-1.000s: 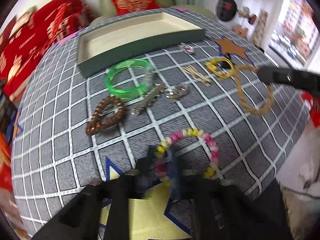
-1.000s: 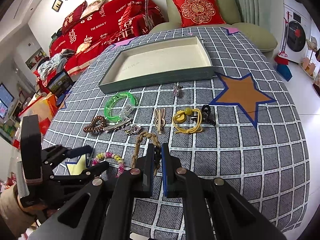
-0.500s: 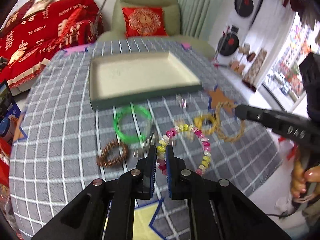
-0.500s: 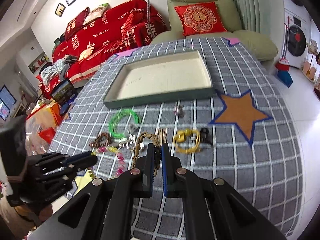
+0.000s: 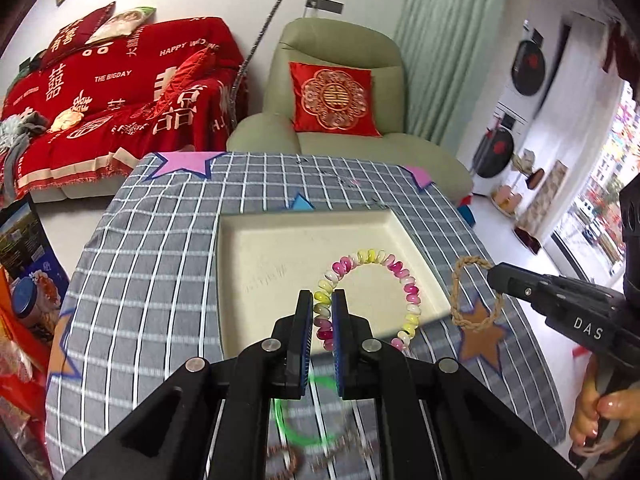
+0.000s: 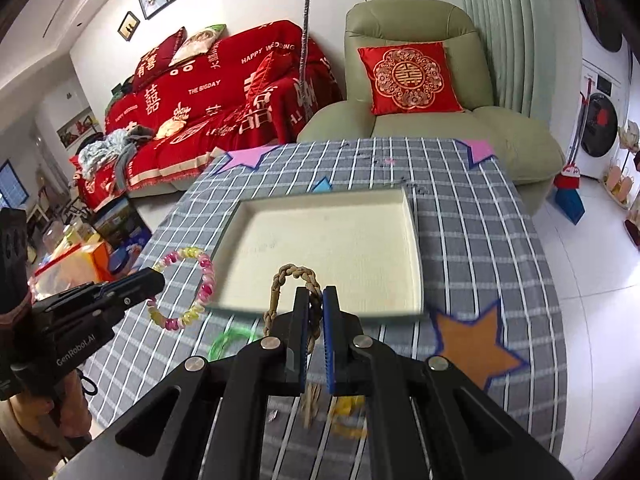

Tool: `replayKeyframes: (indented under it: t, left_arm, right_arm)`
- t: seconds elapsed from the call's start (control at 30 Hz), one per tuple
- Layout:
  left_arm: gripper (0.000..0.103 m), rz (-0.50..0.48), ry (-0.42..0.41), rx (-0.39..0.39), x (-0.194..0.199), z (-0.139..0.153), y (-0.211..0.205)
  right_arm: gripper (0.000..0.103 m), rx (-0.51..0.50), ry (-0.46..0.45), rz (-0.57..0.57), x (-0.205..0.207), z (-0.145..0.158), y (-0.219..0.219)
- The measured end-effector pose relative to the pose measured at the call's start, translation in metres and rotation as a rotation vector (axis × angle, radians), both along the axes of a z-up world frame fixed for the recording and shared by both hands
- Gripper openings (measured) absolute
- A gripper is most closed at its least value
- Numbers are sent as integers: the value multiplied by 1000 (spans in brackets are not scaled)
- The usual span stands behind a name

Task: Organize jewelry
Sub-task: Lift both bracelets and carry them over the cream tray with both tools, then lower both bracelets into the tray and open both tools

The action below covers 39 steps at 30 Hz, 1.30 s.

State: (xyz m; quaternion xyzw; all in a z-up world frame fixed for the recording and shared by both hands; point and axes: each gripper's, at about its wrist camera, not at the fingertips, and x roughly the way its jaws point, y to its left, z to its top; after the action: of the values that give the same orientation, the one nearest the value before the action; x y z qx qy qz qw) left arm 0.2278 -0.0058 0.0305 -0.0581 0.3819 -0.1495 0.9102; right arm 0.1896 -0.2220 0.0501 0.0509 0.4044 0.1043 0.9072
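My left gripper (image 5: 322, 300) is shut on a pink, yellow and white beaded bracelet (image 5: 400, 272), which hangs in the air over the near part of the cream-lined tray (image 5: 280, 248). My right gripper (image 6: 316, 298) is shut on a braided tan rope bracelet (image 6: 294, 270), lifted just in front of the tray's near wall (image 6: 320, 314). Each gripper shows in the other's view: the right one (image 5: 496, 276) with the rope loop (image 5: 472, 320), the left one (image 6: 160, 276) with the beaded loop (image 6: 200, 280).
A green bangle (image 5: 304, 432) and brown beads (image 5: 286, 458) lie blurred on the checked cloth (image 5: 152, 280) below my left fingers. Yellow cord (image 6: 348, 416) lies under the right ones. A green armchair (image 6: 416, 92) and a red sofa (image 6: 208, 104) stand beyond the table.
Both grippers have risen off the cloth and moved toward the tray, each carrying its bracelet. The other jewelry has dropped out of sight below the fingers.
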Motion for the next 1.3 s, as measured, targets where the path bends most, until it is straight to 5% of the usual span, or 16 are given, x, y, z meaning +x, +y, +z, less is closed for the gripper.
replayKeyframes:
  t: [0.47,0.87,1.3]
  left_arm:
    - [21,47,90,123,103,-76,-28]
    - [21,28,130,250,122,-112,-46]
    - [21,59,131,296,119,-112,-50]
  right_arm:
    - [7,40,132,-60,124,-79,-11]
    - [7,17,211,-97,151,-136,-15]
    - [8,2,232,-99,148,-139,-13]
